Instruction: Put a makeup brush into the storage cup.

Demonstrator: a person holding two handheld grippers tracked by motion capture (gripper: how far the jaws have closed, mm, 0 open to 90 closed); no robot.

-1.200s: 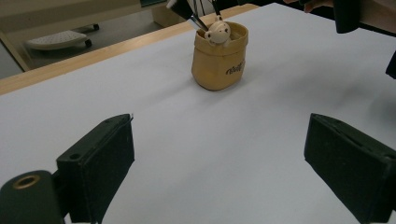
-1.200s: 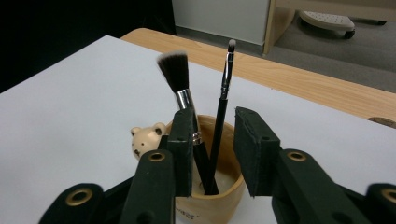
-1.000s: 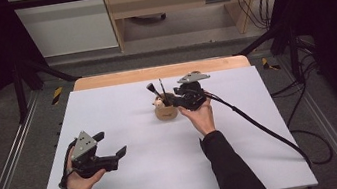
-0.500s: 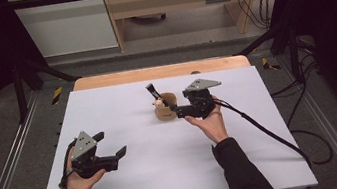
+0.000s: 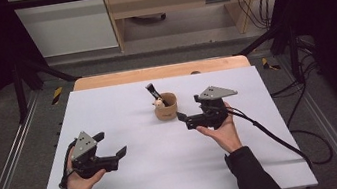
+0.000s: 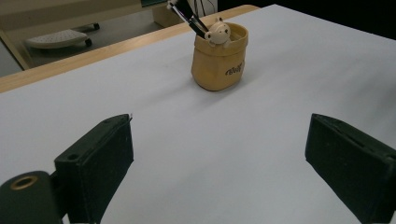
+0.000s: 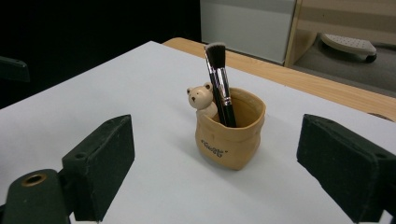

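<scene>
One makeup brush [image 7: 217, 84] in bear cup [image 7: 229, 134]: light, rigid, slick; pinch its ferrule. Your right tongs [image 5: 183, 118], just opening, and left tongs [image 5: 120, 152] stand apart, empty.

Tan sack-shaped pot [image 7: 229, 135], dark lettering on its front. Cream bear figure [image 7: 201, 99] at its rim. Makeup brush [image 7: 218, 79]: black handle, silver ferrule, black bristles tipped white. White table top [image 5: 165, 150], pale wood far edge.
</scene>
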